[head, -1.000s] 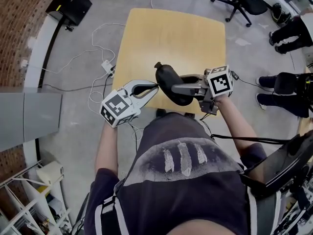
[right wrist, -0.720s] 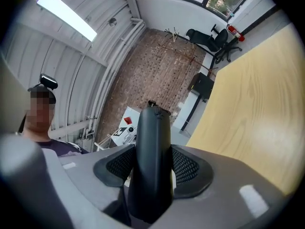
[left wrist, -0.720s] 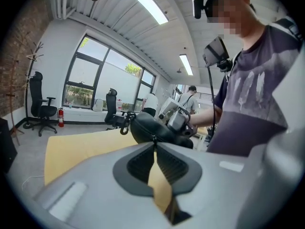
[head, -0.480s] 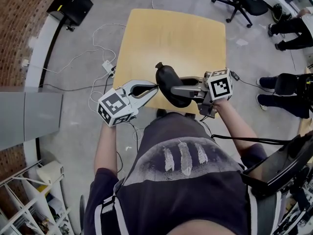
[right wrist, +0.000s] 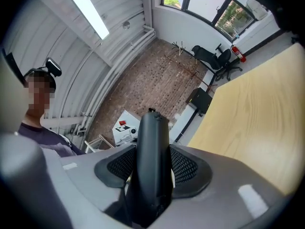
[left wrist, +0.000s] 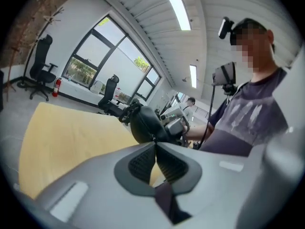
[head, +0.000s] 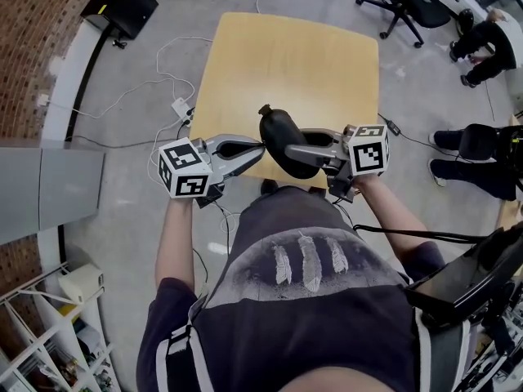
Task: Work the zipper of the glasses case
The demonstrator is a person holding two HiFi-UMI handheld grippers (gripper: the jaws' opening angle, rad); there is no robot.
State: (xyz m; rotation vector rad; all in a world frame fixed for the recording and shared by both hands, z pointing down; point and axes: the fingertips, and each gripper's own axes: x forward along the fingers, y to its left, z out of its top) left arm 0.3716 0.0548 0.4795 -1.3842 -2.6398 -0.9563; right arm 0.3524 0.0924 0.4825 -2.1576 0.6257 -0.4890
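**Head view.** The black glasses case (head: 282, 133) was held in the air over the near edge of the wooden table (head: 286, 55), clamped across its middle by the right gripper (head: 292, 149). The left gripper (head: 260, 145) had its fingers pressed together, with their tips at the case's left edge. Each gripper's cube carried only black-and-white square markers and no words. The case was shut as far as could be seen, and nothing of its inside showed. The person's shirt (head: 306, 261) bore three pale feather shapes and no lettering.

**Left gripper view.** The left gripper (left wrist: 155, 144) had its pads closed against each other with no gap. Straight ahead of the fingertips and touching them stood the glasses case (left wrist: 145, 123), with a small zipper pull right at the tips. I could not tell whether the pull was actually pinched. Beyond the fingers, the right gripper (left wrist: 175, 125) held the case's far side. The table (left wrist: 62, 132) spread out to the left of the fingers.

**Right gripper view.** The right gripper (right wrist: 152, 163) stood partly open and gripped the glasses case (right wrist: 152, 147). The case stood on edge between the ribbed pads (right wrist: 186, 168), both of which pressed its sides. The case rose past the fingertips. The table (right wrist: 252, 118) lay to the right of the fingers. A white box (right wrist: 125, 128) left of the fingers carried a red label and a marker, too small to read.
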